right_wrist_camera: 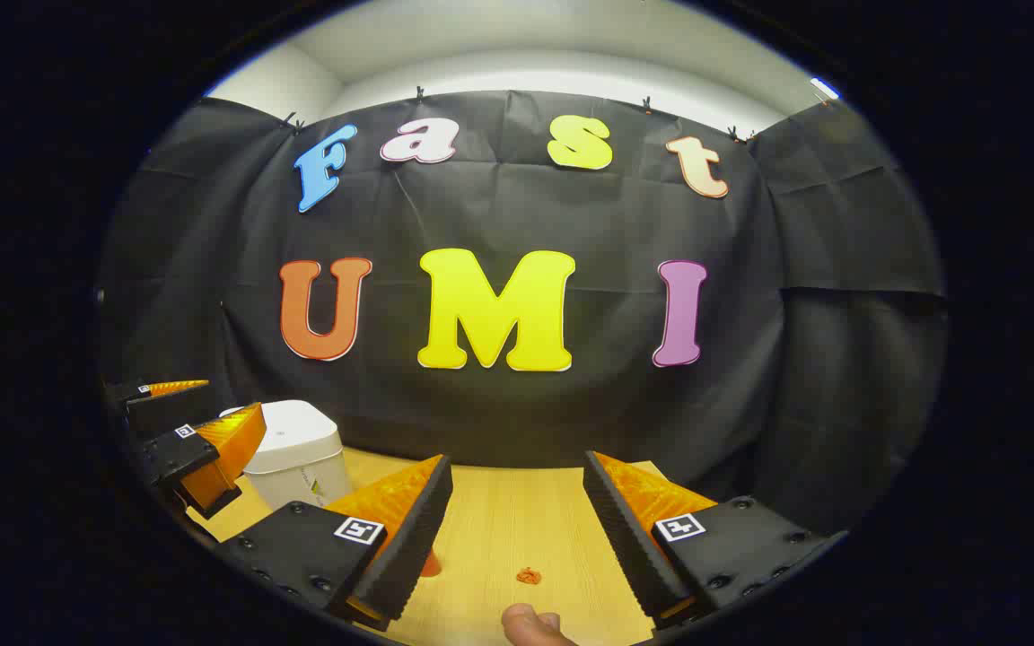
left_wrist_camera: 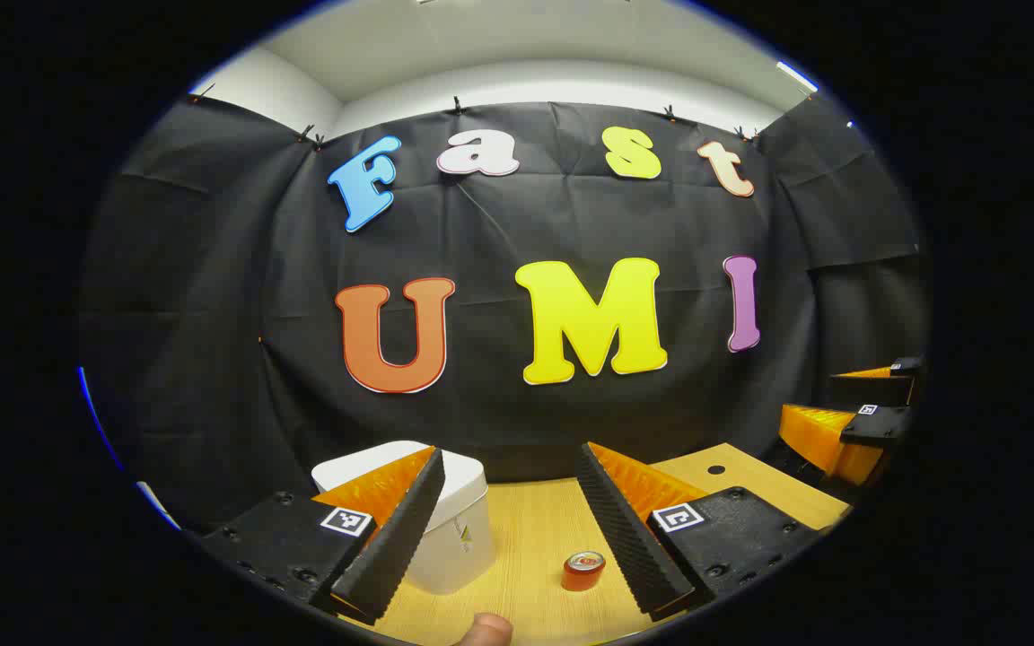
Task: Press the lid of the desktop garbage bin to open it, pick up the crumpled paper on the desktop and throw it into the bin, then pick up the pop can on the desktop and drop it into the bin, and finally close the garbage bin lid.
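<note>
Bin [left_wrist_camera: 445,520] lid still down, at 11 o'clock just beyond left gripper [left_wrist_camera: 512,529]; nearer than right gripper [right_wrist_camera: 512,529]; both jaws spread wide, holding nothing; press w/ left.

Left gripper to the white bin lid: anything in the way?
Nothing visible. The open left gripper hangs above the wooden desktop; the white plastic bin, lid closed, sits ahead-left, partly behind one finger. The small red pop can stands apart, to its right.
</note>
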Demonstrator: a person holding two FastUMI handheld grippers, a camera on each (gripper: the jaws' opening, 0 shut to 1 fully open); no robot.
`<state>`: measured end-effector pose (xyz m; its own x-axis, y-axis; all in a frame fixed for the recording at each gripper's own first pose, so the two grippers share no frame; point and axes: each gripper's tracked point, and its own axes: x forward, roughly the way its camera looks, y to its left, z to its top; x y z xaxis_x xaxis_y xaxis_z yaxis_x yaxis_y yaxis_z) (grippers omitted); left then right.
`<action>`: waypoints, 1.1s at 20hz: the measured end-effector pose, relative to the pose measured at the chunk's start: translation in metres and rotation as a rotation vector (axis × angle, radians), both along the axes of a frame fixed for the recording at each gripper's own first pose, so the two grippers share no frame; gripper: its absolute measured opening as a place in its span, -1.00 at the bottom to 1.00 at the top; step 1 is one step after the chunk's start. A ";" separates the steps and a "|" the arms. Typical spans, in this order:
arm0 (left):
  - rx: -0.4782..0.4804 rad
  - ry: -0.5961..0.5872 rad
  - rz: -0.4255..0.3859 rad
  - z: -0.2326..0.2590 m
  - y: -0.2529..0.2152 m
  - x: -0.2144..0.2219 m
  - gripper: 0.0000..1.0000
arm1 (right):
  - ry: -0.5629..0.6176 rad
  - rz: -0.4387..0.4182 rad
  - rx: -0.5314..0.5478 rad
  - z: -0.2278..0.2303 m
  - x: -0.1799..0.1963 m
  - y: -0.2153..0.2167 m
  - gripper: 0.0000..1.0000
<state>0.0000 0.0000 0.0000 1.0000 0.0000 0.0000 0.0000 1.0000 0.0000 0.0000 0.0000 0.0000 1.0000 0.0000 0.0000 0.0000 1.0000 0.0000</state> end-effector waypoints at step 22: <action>-0.043 -0.010 -0.060 0.005 -0.046 0.010 0.94 | -0.009 0.012 -0.020 -0.006 0.010 -0.033 0.87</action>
<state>0.0100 -0.0458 0.0045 0.9982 -0.0597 0.0109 0.0601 0.9973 -0.0426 0.0097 -0.0327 -0.0058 0.9999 0.0124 0.0091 -0.0122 0.9997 -0.0200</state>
